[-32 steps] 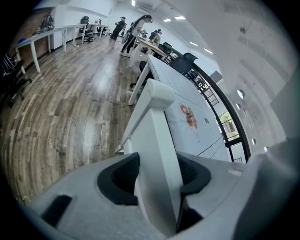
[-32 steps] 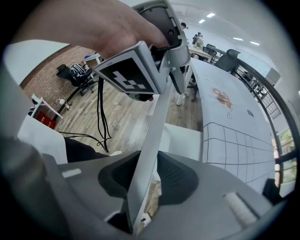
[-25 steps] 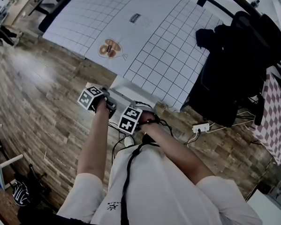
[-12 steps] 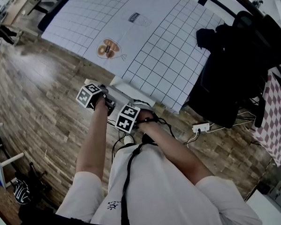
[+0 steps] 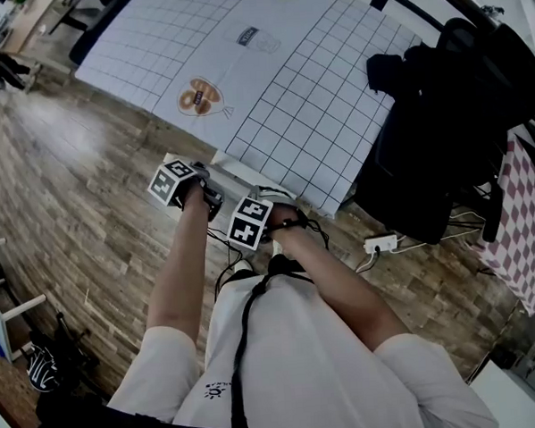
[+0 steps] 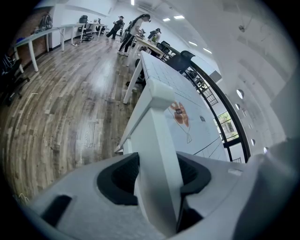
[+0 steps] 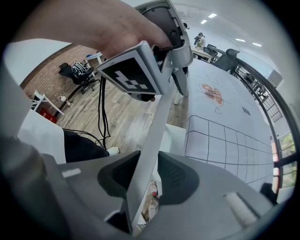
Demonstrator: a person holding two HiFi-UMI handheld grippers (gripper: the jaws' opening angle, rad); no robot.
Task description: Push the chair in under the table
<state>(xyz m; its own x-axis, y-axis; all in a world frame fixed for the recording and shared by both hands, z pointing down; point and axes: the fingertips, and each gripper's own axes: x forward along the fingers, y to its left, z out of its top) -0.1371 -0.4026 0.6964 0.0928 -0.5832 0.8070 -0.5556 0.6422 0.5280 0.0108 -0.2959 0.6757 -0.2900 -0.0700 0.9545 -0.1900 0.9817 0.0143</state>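
The left gripper (image 6: 157,174) and right gripper (image 7: 146,177) each have jaws part closed, clamping the top rail of the white chair (image 5: 240,168). It stands at the bench (image 5: 315,99) edge, seemingly partly tucked under; more pushing looks needed.

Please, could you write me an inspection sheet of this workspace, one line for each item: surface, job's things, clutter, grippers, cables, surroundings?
Surface: table covered by a white grid sheet with a printed picture.
Job's things: white chair stands at the table's edge, its back toward the person; how far under it is cannot be told.
Clutter: black clothing pile at the table's right end.
Grippers: left gripper and right gripper are both shut on the chair's top rail.
Cables: power strip with white leads on the floor; black cable hangs below the left gripper.
Surroundings: wooden floor; people at far desks.
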